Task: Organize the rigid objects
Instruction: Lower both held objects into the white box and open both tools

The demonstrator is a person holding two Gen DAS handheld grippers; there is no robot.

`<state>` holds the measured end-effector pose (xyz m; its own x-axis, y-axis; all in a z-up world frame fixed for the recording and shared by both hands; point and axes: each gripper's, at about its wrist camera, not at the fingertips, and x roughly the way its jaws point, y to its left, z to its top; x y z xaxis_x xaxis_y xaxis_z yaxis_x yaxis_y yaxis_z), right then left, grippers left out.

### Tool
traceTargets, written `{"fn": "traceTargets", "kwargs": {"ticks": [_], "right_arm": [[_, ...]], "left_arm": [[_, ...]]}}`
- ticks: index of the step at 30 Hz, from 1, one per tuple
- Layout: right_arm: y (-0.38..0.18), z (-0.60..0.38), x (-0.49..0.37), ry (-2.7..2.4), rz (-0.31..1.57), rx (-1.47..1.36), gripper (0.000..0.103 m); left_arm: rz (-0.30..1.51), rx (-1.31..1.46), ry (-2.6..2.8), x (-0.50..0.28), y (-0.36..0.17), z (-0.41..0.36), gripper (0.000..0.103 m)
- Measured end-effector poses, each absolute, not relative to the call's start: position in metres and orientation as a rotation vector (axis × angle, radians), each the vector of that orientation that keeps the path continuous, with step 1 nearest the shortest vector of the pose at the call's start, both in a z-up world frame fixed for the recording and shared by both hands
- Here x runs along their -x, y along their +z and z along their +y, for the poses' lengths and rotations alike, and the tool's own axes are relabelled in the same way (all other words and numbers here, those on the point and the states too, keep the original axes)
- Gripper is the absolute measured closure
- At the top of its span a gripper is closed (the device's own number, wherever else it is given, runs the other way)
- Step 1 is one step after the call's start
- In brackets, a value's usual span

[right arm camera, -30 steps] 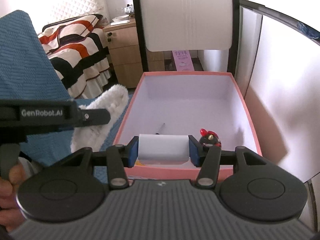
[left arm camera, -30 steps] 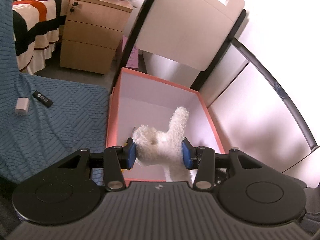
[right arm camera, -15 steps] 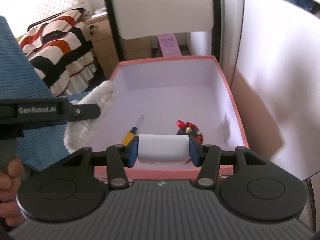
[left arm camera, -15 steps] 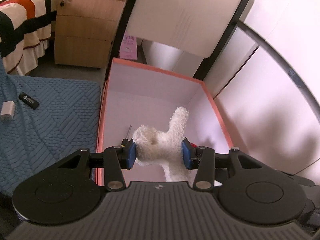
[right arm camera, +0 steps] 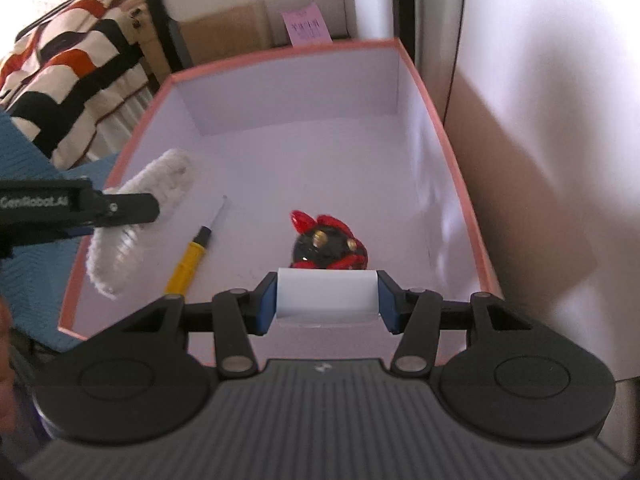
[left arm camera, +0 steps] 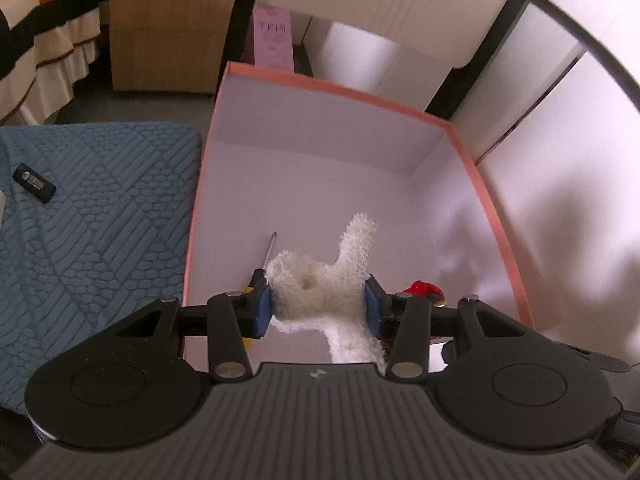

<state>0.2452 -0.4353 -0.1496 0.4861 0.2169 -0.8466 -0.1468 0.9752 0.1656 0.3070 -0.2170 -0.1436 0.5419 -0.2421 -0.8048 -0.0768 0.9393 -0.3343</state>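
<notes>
Both hand-held grippers have dropped over the pink box (right arm camera: 448, 128): left hand-held gripper (left arm camera: 318, 308) clamps white plush toy (left arm camera: 320, 280), right hand-held gripper (right arm camera: 327, 300) clamps white block (right arm camera: 326, 294). Release likely next, beside screwdriver (right arm camera: 188, 260).

Screwdriver (right arm camera: 192, 252) left of figurine (right arm camera: 328, 246), in box (right arm camera: 452, 152)

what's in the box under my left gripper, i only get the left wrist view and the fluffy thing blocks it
Observer: A yellow-handled screwdriver lies flat on the box floor, just beside the fluffy white toy.
Operator: and the red bit by my right finger
Observer: It is a black and red figurine, sitting near the middle.
Operator: is the right gripper empty
Observer: No, the right gripper is clamped on a white block, over the box's near end.
</notes>
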Motion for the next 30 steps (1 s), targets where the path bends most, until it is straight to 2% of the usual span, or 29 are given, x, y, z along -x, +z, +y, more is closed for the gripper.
{"fn": "traceTargets", "kwargs": {"ticks": [15,30], "right_arm": [[-0.168,-0.433,-0.267,0.22,1.095,-0.084,0.051],[-0.12,-0.424,-0.237,0.244,0.981,-0.067,0.051]], "left_arm": [[1.033,0.347,-0.128,-0.326,-0.162,-0.222,0.051],[0.905,0.338,-0.148,-0.285,-0.107,-0.212,0.049]]}}
